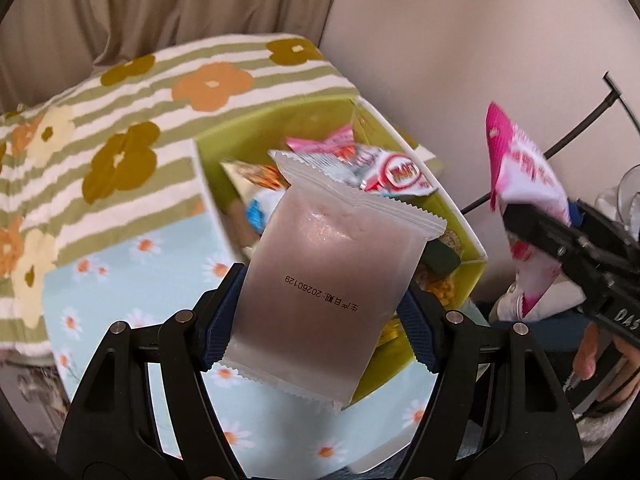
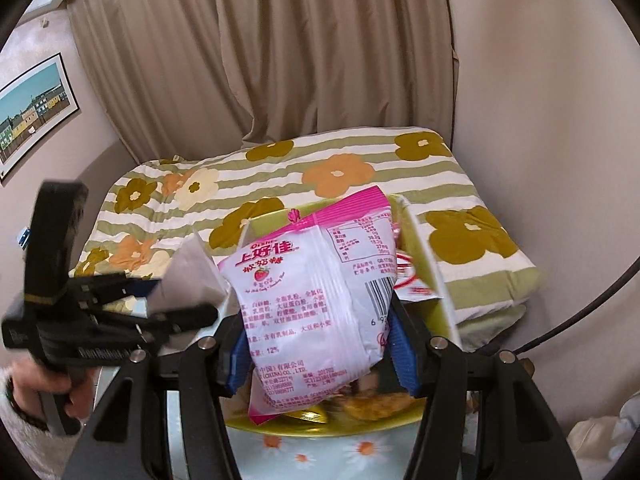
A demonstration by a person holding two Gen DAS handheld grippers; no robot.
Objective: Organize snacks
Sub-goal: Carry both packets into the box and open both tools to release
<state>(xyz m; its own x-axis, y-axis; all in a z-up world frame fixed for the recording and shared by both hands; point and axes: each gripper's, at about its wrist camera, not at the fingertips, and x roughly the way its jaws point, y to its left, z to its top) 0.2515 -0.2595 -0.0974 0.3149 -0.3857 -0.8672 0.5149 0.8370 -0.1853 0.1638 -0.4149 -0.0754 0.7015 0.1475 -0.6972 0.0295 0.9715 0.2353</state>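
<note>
My left gripper point(image 1: 320, 316) is shut on a frosted pale packet point(image 1: 332, 276) with a printed date, held above the green snack box point(image 1: 464, 216). The box holds several wrapped snacks, among them a red-and-white packet point(image 1: 396, 176). My right gripper point(image 2: 320, 356) is shut on a pink-and-white strawberry candy bag point(image 2: 316, 296), held over the green box point(image 2: 444, 300). The right gripper with its bag point(image 1: 528, 184) shows at the right in the left wrist view. The left gripper with its pale packet point(image 2: 188, 276) shows at the left in the right wrist view.
The box stands on a table with a light blue daisy cloth point(image 1: 132, 280). Behind it lies a green-striped flowered cushion point(image 2: 340, 168). A beige curtain point(image 2: 280, 60) hangs at the back, a wall to the right. A black cable point(image 1: 580, 128) runs along the wall.
</note>
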